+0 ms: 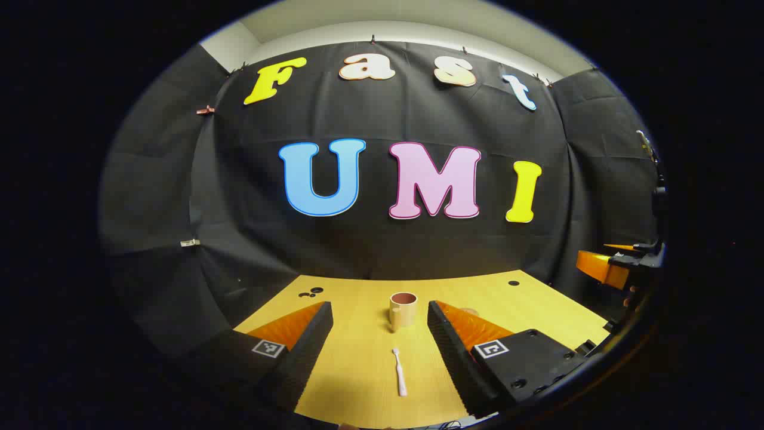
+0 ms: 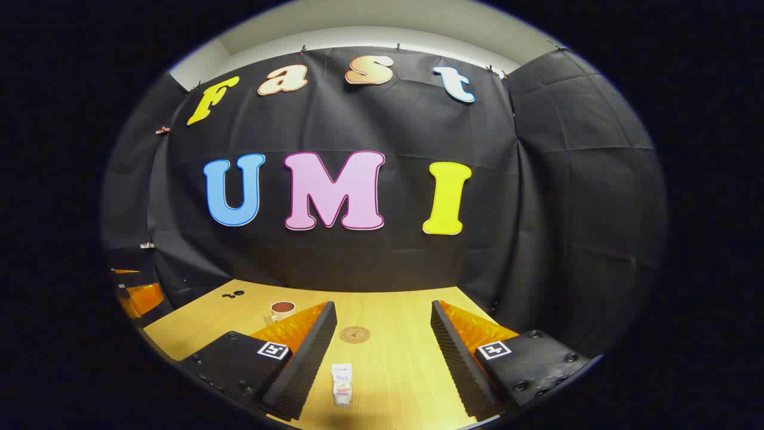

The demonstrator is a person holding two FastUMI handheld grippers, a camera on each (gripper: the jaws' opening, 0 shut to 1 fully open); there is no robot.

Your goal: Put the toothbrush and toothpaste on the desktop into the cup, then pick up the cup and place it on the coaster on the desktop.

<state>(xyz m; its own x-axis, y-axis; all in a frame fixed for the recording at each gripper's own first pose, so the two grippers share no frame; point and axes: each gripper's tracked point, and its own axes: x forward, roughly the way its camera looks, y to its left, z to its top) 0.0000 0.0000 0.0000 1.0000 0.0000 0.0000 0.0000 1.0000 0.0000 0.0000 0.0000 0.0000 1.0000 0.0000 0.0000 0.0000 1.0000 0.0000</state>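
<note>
Both the left gripper (image 1: 379, 334) and right gripper (image 2: 382, 334) gape wide and empty over the yellow wooden desktop (image 1: 358, 382), the slim white toothbrush (image 1: 399, 372) low at centre below the tan cup (image 1: 403, 309), the white toothpaste tube (image 2: 342, 384) bottom centre below the round brown coaster (image 2: 355, 334).

Left gripper (image 1: 379, 334) and right gripper (image 2: 382, 334), ridged wedge fingers, black screwed bases, square black-and-white marker tags

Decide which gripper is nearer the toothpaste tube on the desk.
Right. The toothpaste lies on the desk just ahead of the open right gripper, between its fingers. The left gripper, also open, is lined up on the toothbrush instead.
</note>
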